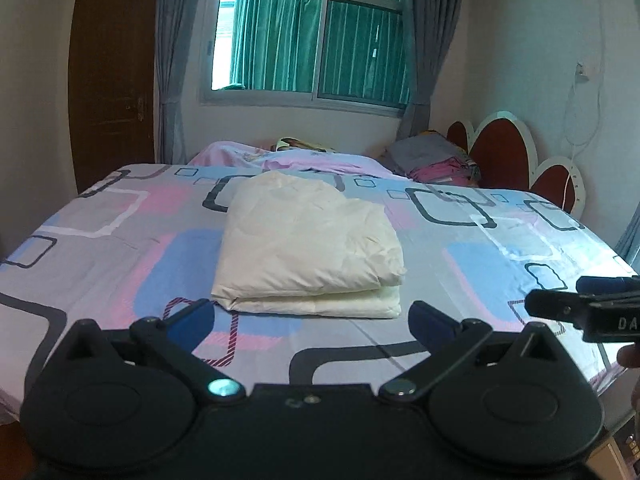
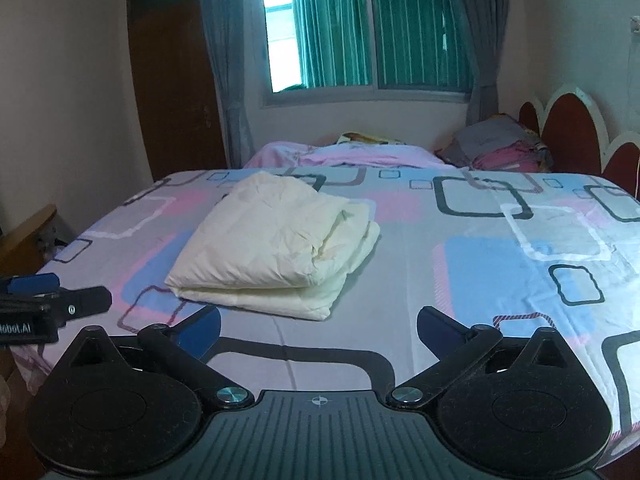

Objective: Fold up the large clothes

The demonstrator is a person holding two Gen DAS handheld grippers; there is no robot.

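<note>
Ahead of my left tongs (image 1: 312, 318), in the left wrist view: cream garment (image 1: 310, 250) lies folded into a thick stacked rectangle on the bed (image 1: 500, 248), folded edge facing me, just beyond the tips. Left tongs spread wide, holding nothing. Right tongs (image 1: 560, 304) poke in right of the garment, well apart from it; can't tell their state from this angle. Right side of the stack looks looser, layers bulging.

Right wrist view: garment (image 2: 276, 248) sits left of centre, its open layered end (image 2: 352, 240) towards the headboard (image 2: 572, 128) side. Right tongs (image 2: 320, 330) also wide apart, empty.

Judgement: fold looks essentially done. If tidying, I'd pinch every layer at that loose end, not just the top one, and keep both tongs level so the stack doesn't shear.
</note>
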